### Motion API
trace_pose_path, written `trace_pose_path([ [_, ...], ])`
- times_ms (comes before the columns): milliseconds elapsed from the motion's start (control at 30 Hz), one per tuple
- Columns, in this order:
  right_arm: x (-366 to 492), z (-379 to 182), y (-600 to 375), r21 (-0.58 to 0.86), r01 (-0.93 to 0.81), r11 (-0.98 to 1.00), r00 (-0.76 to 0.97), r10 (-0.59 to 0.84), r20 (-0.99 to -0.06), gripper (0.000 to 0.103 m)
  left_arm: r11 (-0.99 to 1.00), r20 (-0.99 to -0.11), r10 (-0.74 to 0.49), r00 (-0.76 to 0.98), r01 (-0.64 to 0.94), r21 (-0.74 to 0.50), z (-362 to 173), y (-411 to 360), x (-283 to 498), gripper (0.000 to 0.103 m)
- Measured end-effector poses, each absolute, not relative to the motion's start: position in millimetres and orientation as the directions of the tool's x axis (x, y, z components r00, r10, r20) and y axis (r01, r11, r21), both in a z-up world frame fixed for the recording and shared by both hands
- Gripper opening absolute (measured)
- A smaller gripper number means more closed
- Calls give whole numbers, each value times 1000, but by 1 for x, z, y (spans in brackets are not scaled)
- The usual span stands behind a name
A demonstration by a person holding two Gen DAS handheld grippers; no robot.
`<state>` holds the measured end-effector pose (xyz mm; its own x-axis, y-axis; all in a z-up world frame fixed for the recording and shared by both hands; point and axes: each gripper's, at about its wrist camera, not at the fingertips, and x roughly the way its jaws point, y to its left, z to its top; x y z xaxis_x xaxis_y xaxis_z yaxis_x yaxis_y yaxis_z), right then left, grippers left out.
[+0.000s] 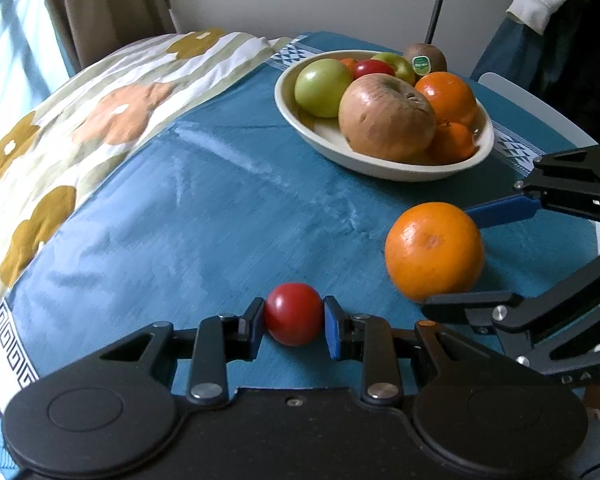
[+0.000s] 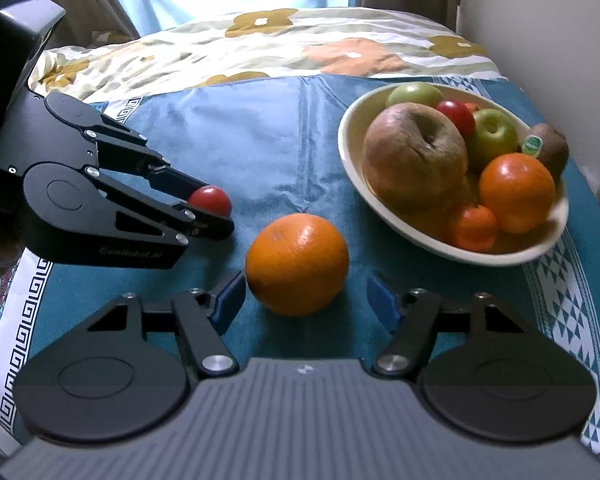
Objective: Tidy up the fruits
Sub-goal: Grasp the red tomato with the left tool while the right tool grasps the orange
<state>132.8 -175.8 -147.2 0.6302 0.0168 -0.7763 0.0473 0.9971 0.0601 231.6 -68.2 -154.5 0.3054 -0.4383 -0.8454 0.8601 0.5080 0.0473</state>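
My left gripper (image 1: 294, 320) is shut on a small red tomato (image 1: 294, 319), low over the blue tablecloth; the gripper (image 2: 216, 206) and the tomato (image 2: 211, 199) also show at the left of the right wrist view. My right gripper (image 2: 306, 294) is open, its blue pads on either side of a loose orange (image 2: 297, 264) on the cloth, not touching it. The orange (image 1: 434, 250) and that gripper (image 1: 456, 258) show at the right of the left wrist view. A cream bowl (image 1: 384, 164) holds apples, oranges and a tomato.
A kiwi (image 1: 425, 58) with a green sticker sits at the bowl's far rim. A flowered cloth (image 1: 100, 120) covers the table's far-left part. The bowl (image 2: 352, 160) is right of the orange. A wall and curtains stand behind the table.
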Motion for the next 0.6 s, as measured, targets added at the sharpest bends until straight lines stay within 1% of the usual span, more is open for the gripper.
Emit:
trace_pose_path([
  [100,137,-147,-175,56,37,998,633,20,-774,80,522,-847,-430,313,852,50,-154,-65,230,34],
  [233,140,-148,-174,64,11,998,635,42,-771,74,549,-849,-419,321,834,44,-154,-61,229,34],
  [600,136,-141,-182,90,12,996,646,60,-761,72,640,-834,-408,372,768,28,-139,-42,219,33],
])
